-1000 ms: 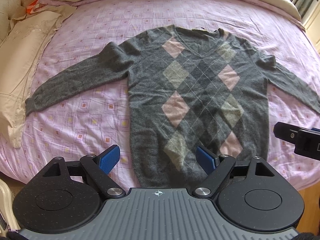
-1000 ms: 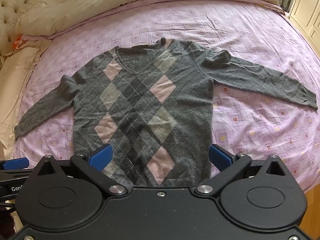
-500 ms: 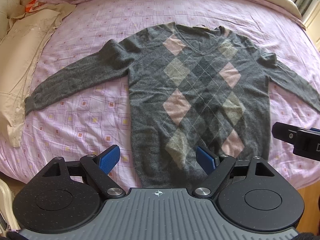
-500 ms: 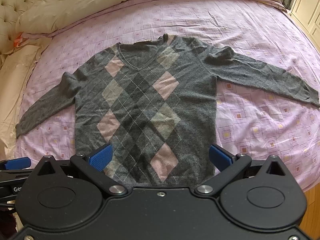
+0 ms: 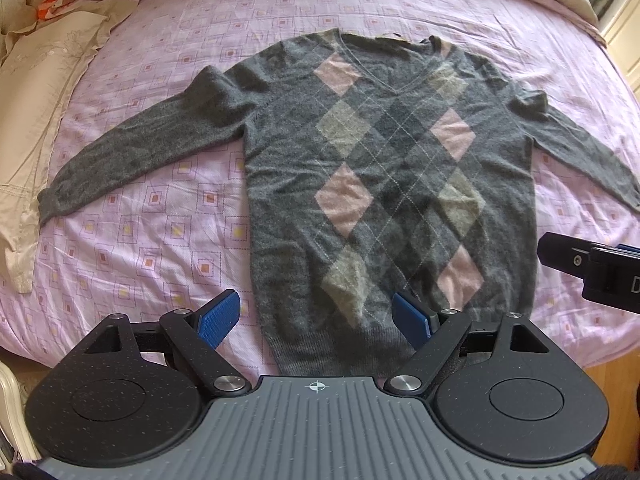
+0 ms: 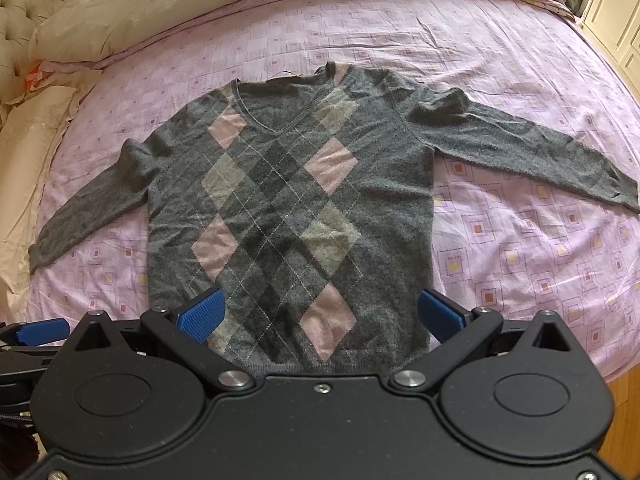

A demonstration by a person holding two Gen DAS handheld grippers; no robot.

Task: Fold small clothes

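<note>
Bedsheet [image 5: 168, 216], pink with small printed squares, fills most of both views, with a cream duvet [image 6: 168, 4] bunched along the top edge and a cream pillowcase [image 5: 36, 92] down the left edge of the left wrist view. Sweater [image 5: 384, 184], grey with pink and pale argyle diamonds, lies flat and face up in the middle of the sheet, V-neck toward the top of the frame, hem at the bottom, both sleeves spread out to the sides and angled downward. Compared with 1 second ago it sits larger and lower in both views, and its hem now runs closer under the fingertips, so both cameras have come nearer to it; its lay on the bed has not changed. The left gripper [image 5: 316, 316] hangs over the lower left part of the hem with its 2 blue pads wide apart, holding nothing. The right gripper [image 6: 320, 312] hangs over the lower right part of the hem, equally wide and empty. Each tool shows at the edge of the other's view, as it did before.
</note>
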